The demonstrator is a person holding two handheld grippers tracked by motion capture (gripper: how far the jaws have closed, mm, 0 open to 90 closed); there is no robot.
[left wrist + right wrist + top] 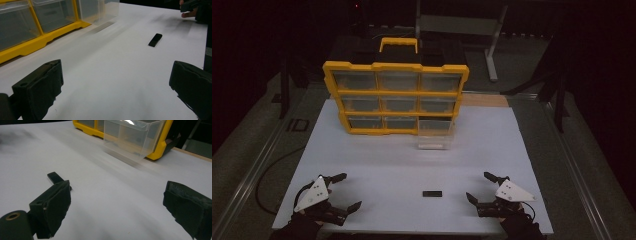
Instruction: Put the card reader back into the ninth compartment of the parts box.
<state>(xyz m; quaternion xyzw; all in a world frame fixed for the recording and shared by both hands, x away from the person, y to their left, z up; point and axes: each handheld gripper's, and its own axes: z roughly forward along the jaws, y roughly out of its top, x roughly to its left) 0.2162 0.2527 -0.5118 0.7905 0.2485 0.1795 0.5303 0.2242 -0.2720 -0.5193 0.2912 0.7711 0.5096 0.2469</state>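
You are working at a white bench (377, 165) in a dim room, where a yellow organizer (396, 97) with three rows of clear drawers is standing upright at the far side. One clear drawer (435, 134) from its bottom right slot is sitting pulled out on the bench, just in front of the cabinet and looking empty from here. Judging by this, the opening step is already done: the drawer is out and waiting. What is left appears to be the main part, picking up the small black piece (432, 193) and carrying it to that drawer, and probably sliding the drawer back in afterwards.

The black piece is lying flat on the near half of the bench, between your two hands and somewhat closer to the right one, well apart from the drawer. Nothing is touching it yet.

Your left gripper (346, 190) is hovering low over the near left corner with its fingers (40, 87) spread wide and released, nothing between them but bare bench. Your right gripper (483, 186) is hanging at the near right in the same way, fingers (53, 207) wide apart and empty; in the right gripper view the black piece (55, 178) is showing just beyond the left finger, not between the pair, so the grasp is not yet begun
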